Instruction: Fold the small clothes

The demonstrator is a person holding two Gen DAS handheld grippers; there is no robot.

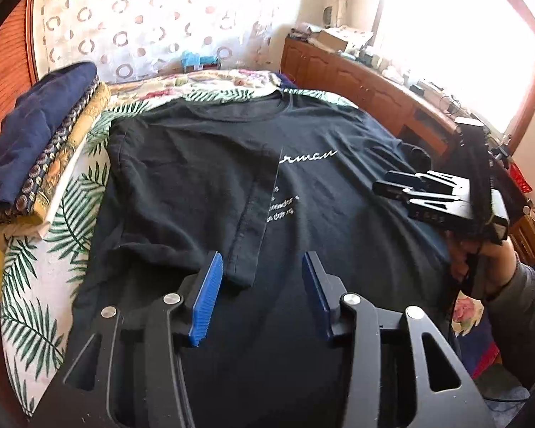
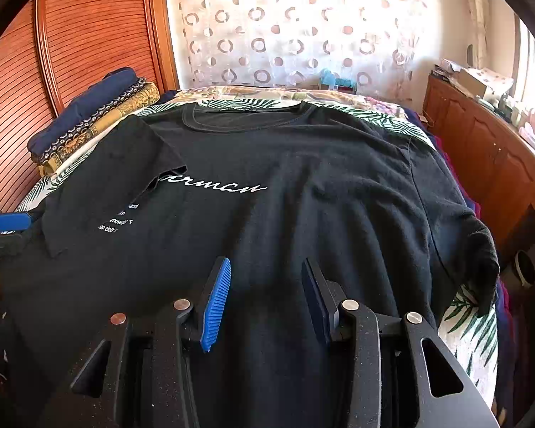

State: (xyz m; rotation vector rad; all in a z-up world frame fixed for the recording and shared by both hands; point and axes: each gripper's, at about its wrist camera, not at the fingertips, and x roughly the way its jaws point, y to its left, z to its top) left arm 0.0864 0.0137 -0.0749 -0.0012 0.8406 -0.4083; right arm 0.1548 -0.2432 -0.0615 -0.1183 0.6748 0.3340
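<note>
Black t-shirt [image 1: 203,178] flat on the bed [image 1: 35,285], left sleeve folded in.
Your left gripper [image 1: 260,267] hangs spread and empty just over that sleeve's hem; your right gripper [image 2: 264,278], spread too, hovers above the shirt's lower middle.

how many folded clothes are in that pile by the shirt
3 visible: navy top layer, dark patterned one beneath, mustard patterned one below; pale layers underneath may be more.
</note>
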